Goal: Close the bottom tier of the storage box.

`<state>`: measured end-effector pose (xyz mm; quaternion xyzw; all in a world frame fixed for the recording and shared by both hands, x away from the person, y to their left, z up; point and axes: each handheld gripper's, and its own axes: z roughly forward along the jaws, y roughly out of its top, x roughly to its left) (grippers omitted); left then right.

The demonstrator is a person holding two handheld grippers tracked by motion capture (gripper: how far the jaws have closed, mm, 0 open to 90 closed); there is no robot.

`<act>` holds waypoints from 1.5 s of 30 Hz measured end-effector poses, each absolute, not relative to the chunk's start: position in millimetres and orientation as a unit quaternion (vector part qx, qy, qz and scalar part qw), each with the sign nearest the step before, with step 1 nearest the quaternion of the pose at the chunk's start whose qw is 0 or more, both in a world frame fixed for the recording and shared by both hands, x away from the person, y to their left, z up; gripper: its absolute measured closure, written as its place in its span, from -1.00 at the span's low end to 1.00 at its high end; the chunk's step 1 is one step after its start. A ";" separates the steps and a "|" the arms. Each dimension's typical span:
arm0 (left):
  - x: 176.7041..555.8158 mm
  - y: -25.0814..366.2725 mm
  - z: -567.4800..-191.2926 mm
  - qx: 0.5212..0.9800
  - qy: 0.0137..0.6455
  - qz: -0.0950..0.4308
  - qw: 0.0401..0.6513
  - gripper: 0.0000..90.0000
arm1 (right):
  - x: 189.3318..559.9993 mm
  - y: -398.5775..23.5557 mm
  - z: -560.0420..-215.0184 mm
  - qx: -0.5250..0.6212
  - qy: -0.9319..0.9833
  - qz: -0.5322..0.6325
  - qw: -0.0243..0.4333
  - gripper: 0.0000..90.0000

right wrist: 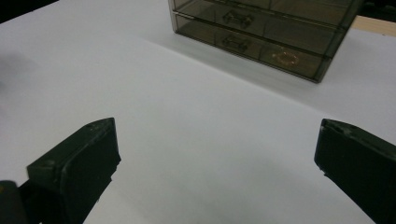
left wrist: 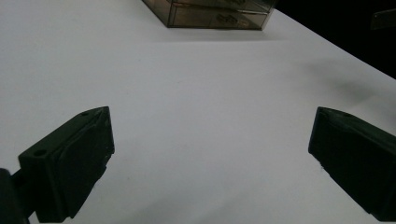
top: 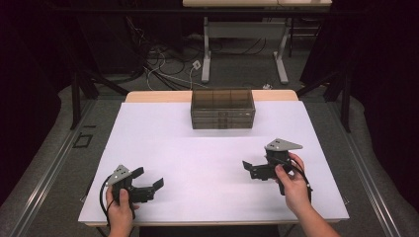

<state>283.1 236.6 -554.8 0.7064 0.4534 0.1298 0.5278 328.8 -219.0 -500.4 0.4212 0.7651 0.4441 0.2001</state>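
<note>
A dark see-through drawer box [top: 223, 108] stands at the far middle of the white table [top: 207, 148]; its two front drawers are closed. In the right gripper view the drawer box [right wrist: 261, 35] shows two handles and a small ring-shaped thing behind the lower drawer front. My left gripper [top: 148, 182] rests near the front left, held by a hand, open and holding nothing; its jaws stand wide apart in the left gripper view [left wrist: 210, 154]. My right gripper [top: 249, 168] is at the front right, open too, with bare table between its jaws [right wrist: 215, 158].
The wooden table edge [top: 158, 96] shows behind the white sheet. Beyond it stand a white desk frame [top: 244, 44] and loose cables [top: 168, 64] on the floor. Dark curtains and black stands flank the table on both sides.
</note>
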 end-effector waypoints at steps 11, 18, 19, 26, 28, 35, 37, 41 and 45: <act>283.7 236.6 -555.2 0.706 0.454 0.132 0.527 -0.99 | 318.2 -256.2 -516.4 0.453 0.747 0.441 0.207 -1.00; 283.9 236.3 -555.3 0.705 0.455 0.130 0.528 -0.99 | 317.2 -273.7 -530.3 0.467 0.736 0.444 0.205 -1.00; 283.9 236.1 -555.4 0.705 0.455 0.129 0.529 -0.99 | 317.0 -275.4 -532.1 0.466 0.736 0.446 0.205 -1.00; 284.1 235.7 -555.3 0.705 0.454 0.128 0.529 -0.99 | 312.6 -282.7 -545.8 0.468 0.731 0.450 0.211 -1.00; 284.1 235.8 -555.2 0.705 0.454 0.128 0.529 -0.99 | 312.4 -284.7 -548.5 0.475 0.727 0.449 0.212 -1.00; 283.9 236.2 -554.5 0.705 0.453 0.128 0.530 -0.99 | 311.1 -291.3 -553.6 0.487 0.721 0.443 0.218 -1.00; 284.1 236.7 -554.5 0.705 0.453 0.130 0.530 -0.99 | 311.8 -292.8 -556.3 0.491 0.722 0.440 0.208 -1.00; 284.3 236.7 -554.6 0.704 0.455 0.127 0.530 -0.99 | 312.8 -293.1 -559.6 0.496 0.725 0.432 0.206 -1.00; 285.0 236.5 -554.6 0.706 0.453 0.131 0.529 -0.99 | 313.7 -293.6 -560.3 0.495 0.726 0.431 0.206 -1.00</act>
